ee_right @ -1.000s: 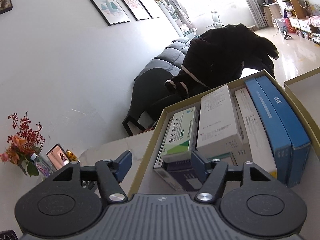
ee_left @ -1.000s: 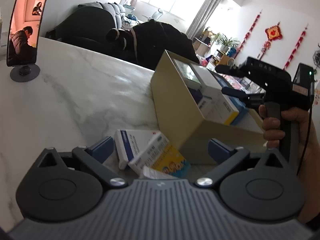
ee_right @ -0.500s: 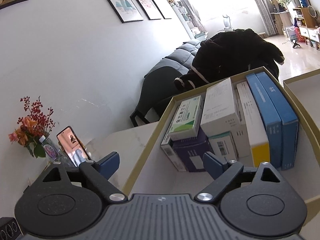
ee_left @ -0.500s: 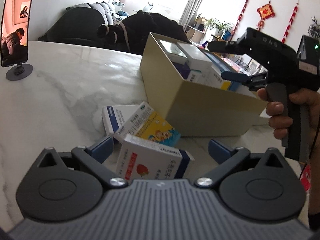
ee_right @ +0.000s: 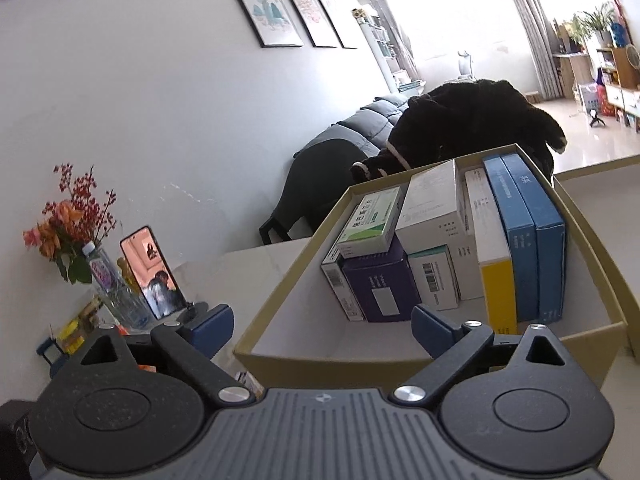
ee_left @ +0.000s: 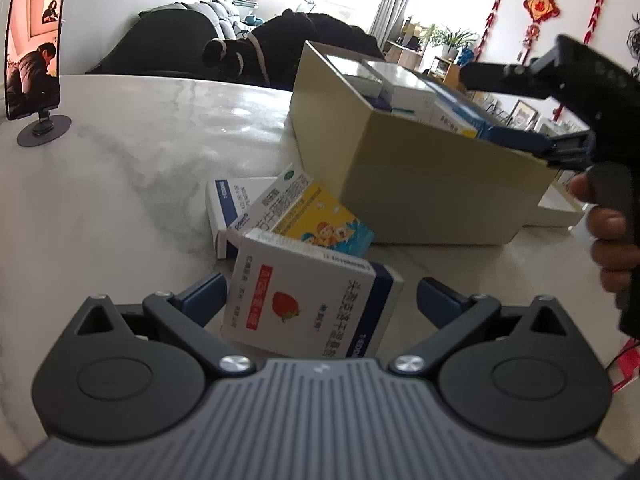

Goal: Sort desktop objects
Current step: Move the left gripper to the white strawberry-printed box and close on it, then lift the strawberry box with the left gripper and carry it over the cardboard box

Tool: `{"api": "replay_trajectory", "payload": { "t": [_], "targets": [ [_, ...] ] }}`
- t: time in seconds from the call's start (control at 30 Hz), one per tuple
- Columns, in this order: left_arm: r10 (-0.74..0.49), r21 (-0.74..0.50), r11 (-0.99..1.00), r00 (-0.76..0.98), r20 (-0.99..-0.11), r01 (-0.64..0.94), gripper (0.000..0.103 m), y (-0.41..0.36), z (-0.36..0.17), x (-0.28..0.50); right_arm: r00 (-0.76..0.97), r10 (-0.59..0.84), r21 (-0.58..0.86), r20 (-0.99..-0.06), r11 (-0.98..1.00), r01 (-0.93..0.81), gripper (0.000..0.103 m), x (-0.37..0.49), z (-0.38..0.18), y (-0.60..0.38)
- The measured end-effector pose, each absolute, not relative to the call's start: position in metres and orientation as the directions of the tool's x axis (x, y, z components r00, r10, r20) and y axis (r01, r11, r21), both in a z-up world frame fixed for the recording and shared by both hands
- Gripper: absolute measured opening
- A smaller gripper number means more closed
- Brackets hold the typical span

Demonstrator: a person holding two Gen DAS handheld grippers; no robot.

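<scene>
The left gripper (ee_left: pixel 318 298) has its jaws wide open around a white strawberry box (ee_left: pixel 308 308) lying on the worktop (ee_left: pixel 120 184). Only the right view looks down inside the tan box (ee_right: pixel 280 354), showing packed boxes; the right gripper (ee_right: pixel 322 326) hangs open and empty.

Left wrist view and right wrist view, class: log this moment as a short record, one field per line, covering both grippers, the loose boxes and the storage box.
left gripper: open, fingers either side of the strawberry box
right gripper: open, empty, above the near wall of the cardboard box
loose pile: strawberry box on top, yellow cartoon box under it, white and blue box lowest
cardboard box contents: medicine boxes standing at the far end
surface: marble table
</scene>
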State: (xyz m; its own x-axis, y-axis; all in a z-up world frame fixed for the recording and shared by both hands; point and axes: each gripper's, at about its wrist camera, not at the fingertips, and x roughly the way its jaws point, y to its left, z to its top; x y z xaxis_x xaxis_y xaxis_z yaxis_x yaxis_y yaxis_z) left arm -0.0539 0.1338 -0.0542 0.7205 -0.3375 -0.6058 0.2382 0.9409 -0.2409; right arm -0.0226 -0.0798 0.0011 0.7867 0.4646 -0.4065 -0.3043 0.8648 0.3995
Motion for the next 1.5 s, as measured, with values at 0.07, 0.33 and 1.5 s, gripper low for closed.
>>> {"api": "replay_trajectory", "payload": {
  "t": [0.07, 0.33, 1.5],
  "targets": [
    [-0.328, -0.228, 0.944, 0.722, -0.609, 0.238, 0.103, 0.132, -0.056, -0.055, 0.784, 0.471, 0.394, -0.405, 0.863, -0.316, 0.097, -0.026, 0.001, -0.079],
    [-0.303, -0.191, 0.953, 0.727, -0.616, 0.235, 0.096, 0.13, -0.06, -0.055, 0.789, 0.474, 0.368, -0.392, 0.866, -0.337, 0.097, -0.04, 0.004, -0.075],
    [-0.332, 0.041, 0.911, 0.788, -0.518, 0.411, 0.089, 0.122, 0.013, -0.029, 0.796, 0.484, 0.342, -0.364, 0.864, -0.369, 0.097, -0.047, 0.021, -0.084]
  ]
}}
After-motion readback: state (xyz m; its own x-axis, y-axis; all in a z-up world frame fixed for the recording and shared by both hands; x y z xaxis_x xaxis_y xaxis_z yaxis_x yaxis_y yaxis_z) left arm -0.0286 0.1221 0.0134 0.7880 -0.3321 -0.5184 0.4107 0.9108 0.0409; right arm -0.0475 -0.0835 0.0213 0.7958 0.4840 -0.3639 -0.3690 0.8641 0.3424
